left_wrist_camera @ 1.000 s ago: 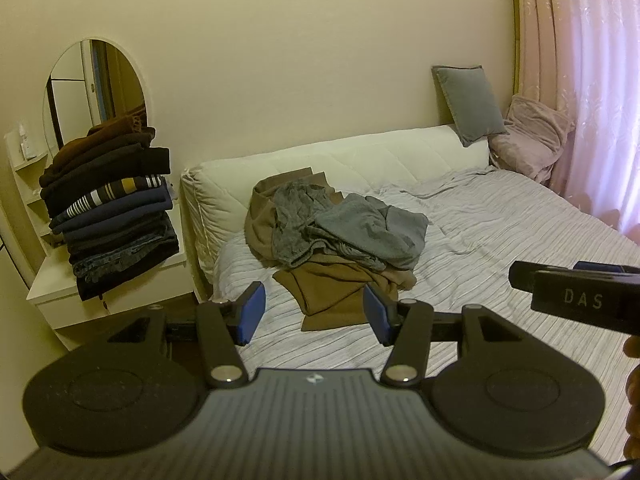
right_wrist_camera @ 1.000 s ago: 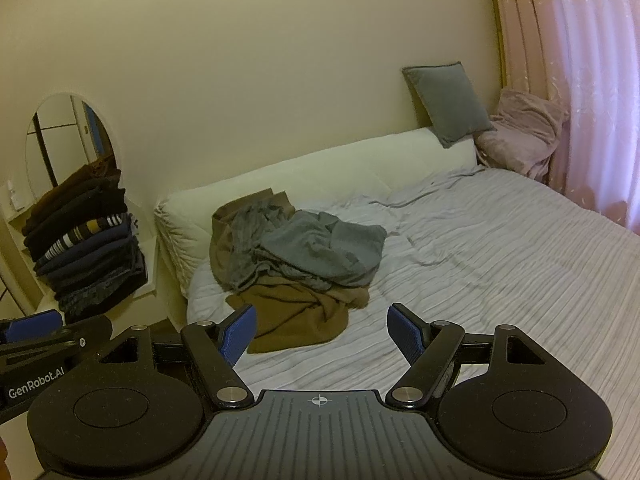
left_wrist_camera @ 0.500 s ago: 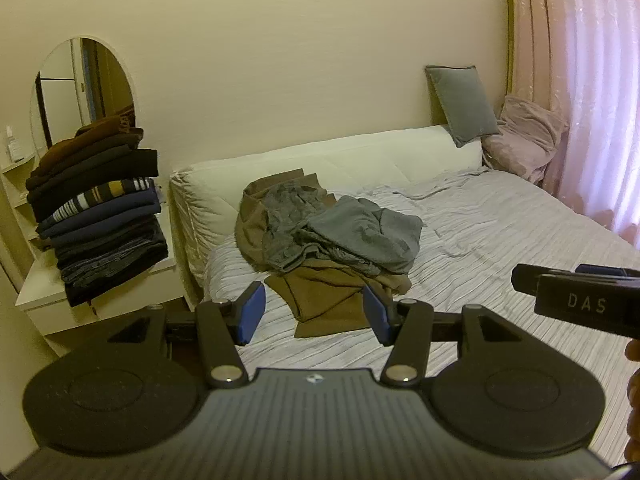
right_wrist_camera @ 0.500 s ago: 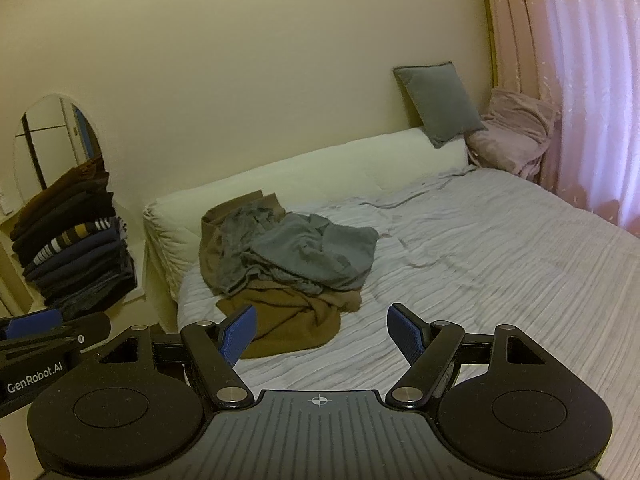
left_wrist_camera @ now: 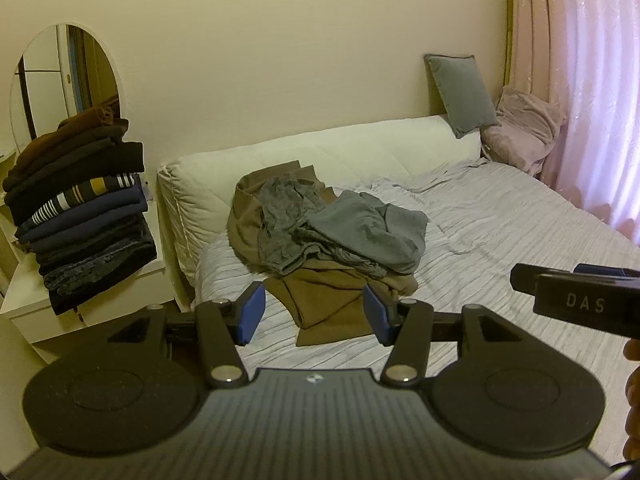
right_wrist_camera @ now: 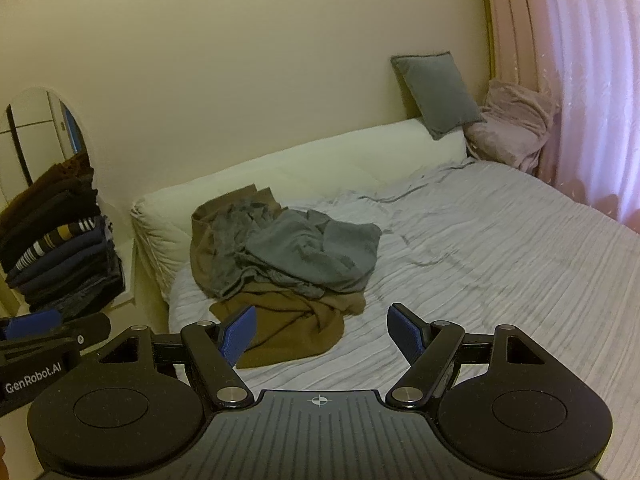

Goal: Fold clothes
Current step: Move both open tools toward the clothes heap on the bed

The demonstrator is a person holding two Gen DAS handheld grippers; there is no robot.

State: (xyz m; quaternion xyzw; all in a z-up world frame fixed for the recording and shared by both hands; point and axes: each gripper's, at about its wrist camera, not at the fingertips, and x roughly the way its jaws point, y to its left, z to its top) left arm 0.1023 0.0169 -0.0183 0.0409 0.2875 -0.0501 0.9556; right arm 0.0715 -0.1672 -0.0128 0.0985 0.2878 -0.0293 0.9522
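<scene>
A heap of unfolded clothes lies on the bed near the headboard: grey garments (left_wrist_camera: 352, 232) (right_wrist_camera: 304, 252) on top of brown ones (left_wrist_camera: 324, 300) (right_wrist_camera: 288, 320). My left gripper (left_wrist_camera: 314, 312) is open and empty, held above the bed's near edge short of the heap. My right gripper (right_wrist_camera: 322, 334) is open too, nothing between its blue pads, also short of the heap. Each gripper shows at the edge of the other's view.
A tall stack of folded dark clothes (left_wrist_camera: 76, 216) (right_wrist_camera: 56, 252) sits on a white side table (left_wrist_camera: 24, 304) left of the bed, before an oval mirror (left_wrist_camera: 64, 80). A grey cushion (left_wrist_camera: 460, 92) and pink blanket (left_wrist_camera: 520, 128) lie at the headboard. Pink curtains (right_wrist_camera: 580, 80) hang right.
Both grippers have drifted closer to the bed and a little rightward, so the clothes heap looks larger and the folded stack has slid left. Jaws unchanged.
</scene>
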